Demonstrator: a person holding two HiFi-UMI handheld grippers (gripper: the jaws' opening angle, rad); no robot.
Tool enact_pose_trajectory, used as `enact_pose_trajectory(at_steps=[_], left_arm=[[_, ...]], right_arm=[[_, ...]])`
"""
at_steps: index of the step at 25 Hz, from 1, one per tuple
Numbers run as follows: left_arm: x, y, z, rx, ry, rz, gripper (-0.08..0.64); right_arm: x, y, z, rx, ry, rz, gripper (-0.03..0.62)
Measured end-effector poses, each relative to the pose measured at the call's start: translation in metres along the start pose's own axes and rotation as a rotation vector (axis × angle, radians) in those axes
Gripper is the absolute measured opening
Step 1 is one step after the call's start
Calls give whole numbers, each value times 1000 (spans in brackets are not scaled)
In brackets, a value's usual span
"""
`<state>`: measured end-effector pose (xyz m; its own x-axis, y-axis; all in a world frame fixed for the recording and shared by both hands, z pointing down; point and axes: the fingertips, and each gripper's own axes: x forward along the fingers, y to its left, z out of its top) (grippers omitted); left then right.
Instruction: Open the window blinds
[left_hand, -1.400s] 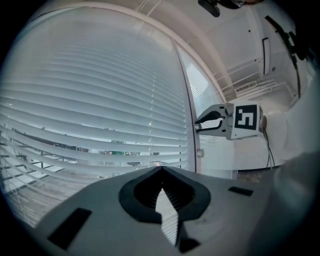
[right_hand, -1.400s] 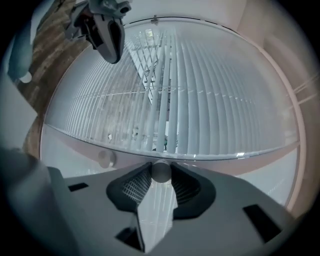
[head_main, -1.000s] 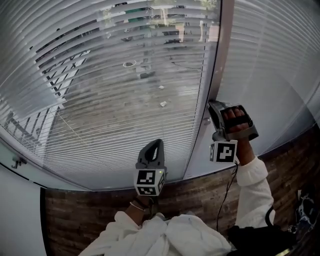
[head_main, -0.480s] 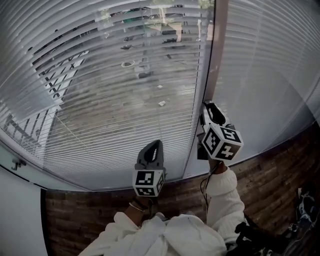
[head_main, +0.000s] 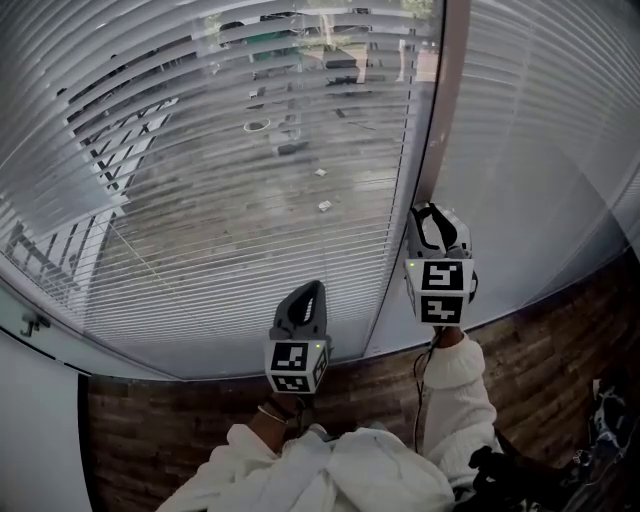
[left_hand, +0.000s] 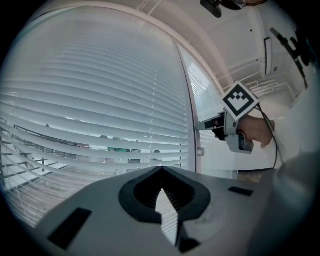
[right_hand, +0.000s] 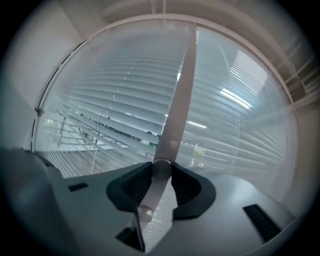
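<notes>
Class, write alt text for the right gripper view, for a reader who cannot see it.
The right gripper grips a pale rod between its two dark jaws; the rod hangs in front of white window blinds. Through gaps between the slats, a blurred outdoor scene shows at lower left.

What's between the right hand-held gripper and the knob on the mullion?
Nothing visible. The right hand-held gripper is at the mullion, its jaws closed against both sides of the knob.

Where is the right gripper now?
Right of centre in the head view, the right gripper is at the mullion between the blinds, jaws closed on a knob.
</notes>
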<state>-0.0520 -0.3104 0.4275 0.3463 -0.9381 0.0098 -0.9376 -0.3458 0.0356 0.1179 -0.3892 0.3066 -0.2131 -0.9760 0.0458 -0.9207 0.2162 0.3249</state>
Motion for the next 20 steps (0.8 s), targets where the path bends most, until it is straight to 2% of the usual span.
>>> enact_pose_trajectory(at_steps=[4, 14, 20], left_arm=[[3, -2, 0, 1, -4, -9, 0], [7, 0, 1, 5, -4, -5, 0], [4, 4, 2, 7, -3, 7, 0]], right_arm=[[-1, 3, 3, -212, 21, -21, 129], [2, 7, 0, -644, 26, -47, 129], [2, 9, -2, -828, 15, -48, 129]])
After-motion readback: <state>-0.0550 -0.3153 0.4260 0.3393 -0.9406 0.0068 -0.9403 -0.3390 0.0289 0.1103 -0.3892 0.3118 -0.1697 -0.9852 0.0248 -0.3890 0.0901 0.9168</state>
